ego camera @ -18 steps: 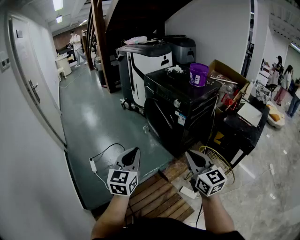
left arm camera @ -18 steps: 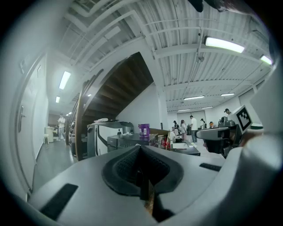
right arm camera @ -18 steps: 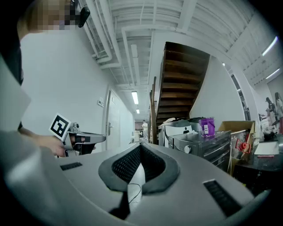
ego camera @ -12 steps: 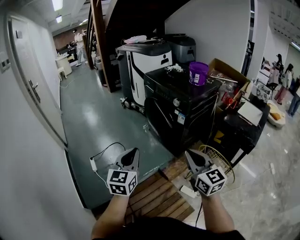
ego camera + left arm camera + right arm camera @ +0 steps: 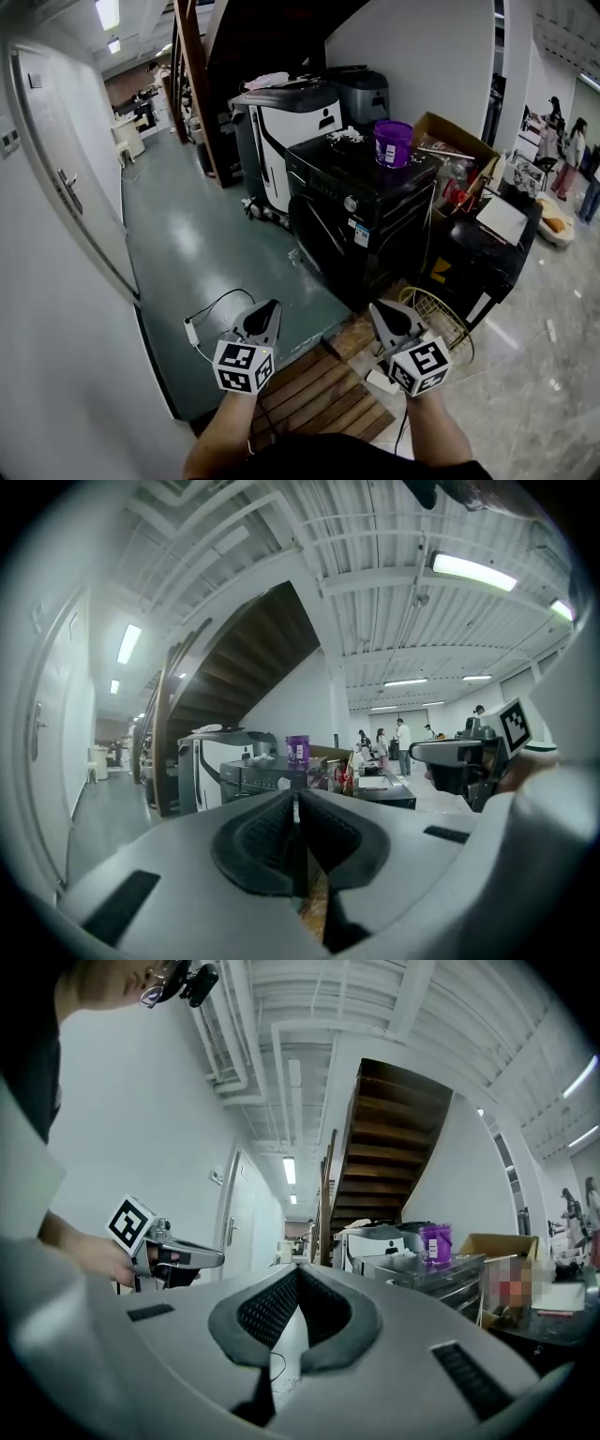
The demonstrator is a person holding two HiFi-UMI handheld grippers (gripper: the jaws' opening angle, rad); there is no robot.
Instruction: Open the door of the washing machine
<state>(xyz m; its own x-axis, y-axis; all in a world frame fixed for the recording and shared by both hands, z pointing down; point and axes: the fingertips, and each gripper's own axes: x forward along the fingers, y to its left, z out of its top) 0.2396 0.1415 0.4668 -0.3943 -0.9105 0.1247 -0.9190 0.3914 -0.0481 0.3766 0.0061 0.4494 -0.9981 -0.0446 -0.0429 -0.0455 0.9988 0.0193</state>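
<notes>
Approach only so far: the washer door is shut and well out of reach.

Over the last moment almost nothing has changed. The view has only crept a touch, and the big black front-loading washing machine (image 5: pixel 361 225) sits where it was, far centre, its round dark door (image 5: pixel 323 234) closed and facing near-left. So the opening hasn't begun, and I'd say the whole reach is still to come. The purple plastic tub (image 5: pixel 393 143) rides on top of the machine. Down near us, the left gripper (image 5: pixel 272 307) and right gripper (image 5: pixel 376 308) have held their spots above the wooden slatted pallet (image 5: pixel 319 389), both well apart from the machine. Each claw's own view shows the pads pressed fully together with nothing between them, left (image 5: pixel 296 808) and right (image 5: pixel 298 1274) alike, both empty-handed.
</notes>
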